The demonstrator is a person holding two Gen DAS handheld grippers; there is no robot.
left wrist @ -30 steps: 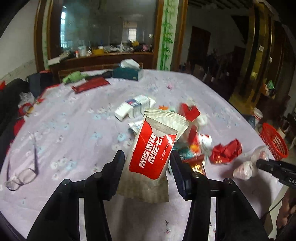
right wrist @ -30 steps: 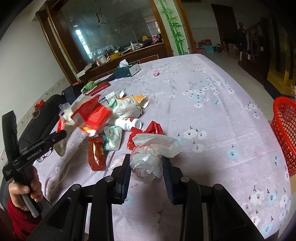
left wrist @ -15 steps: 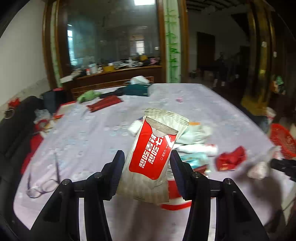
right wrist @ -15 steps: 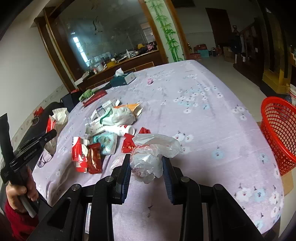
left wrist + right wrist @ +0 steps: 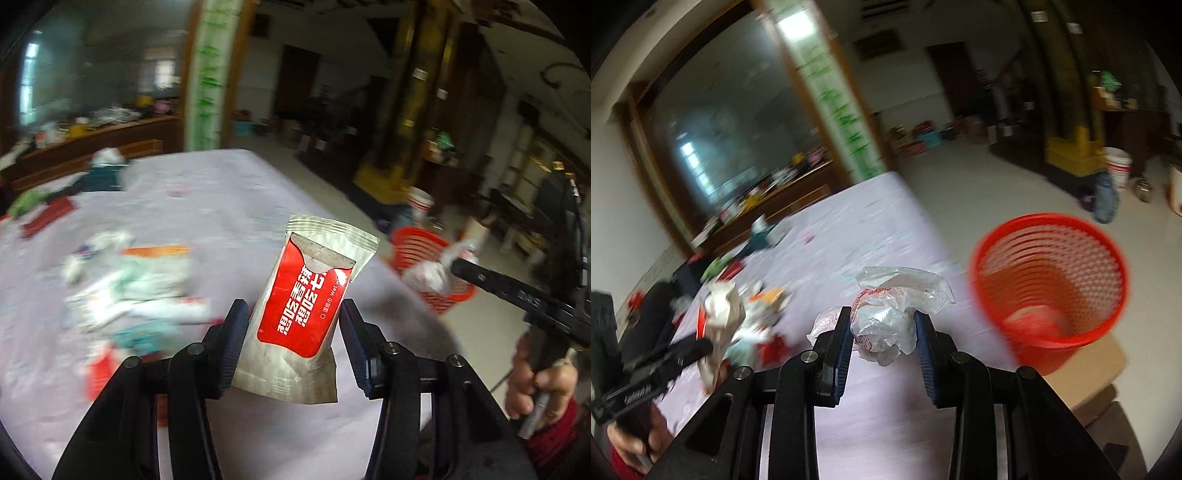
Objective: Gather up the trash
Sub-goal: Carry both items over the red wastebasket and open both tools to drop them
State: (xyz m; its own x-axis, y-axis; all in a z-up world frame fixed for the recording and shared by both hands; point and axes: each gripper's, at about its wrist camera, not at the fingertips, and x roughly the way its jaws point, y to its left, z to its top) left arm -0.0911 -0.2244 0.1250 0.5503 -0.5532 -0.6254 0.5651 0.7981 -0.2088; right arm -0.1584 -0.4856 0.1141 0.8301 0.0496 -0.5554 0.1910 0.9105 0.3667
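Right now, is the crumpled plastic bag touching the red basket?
Apart. The right wrist view shows the crumpled plastic bag between the right gripper fingers, with bare tablecloth between it and the red basket.

Wet-wipe packet (image 5: pixel 308 295) — matt foil, glossy red print; bag (image 5: pixel 890 317) — crinkled clear plastic; basket (image 5: pixel 1049 284) — red plastic mesh

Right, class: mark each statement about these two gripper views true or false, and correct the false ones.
1. The left gripper holds a red and silver packet. True.
2. The right gripper is empty. False: it is shut on a crumpled plastic bag.
3. The red basket stands on the table. False: it stands on the floor beside the table.
4. Something already lies in the basket's bottom. True, though too blurred to identify.
5. More litter remains on the table. True.
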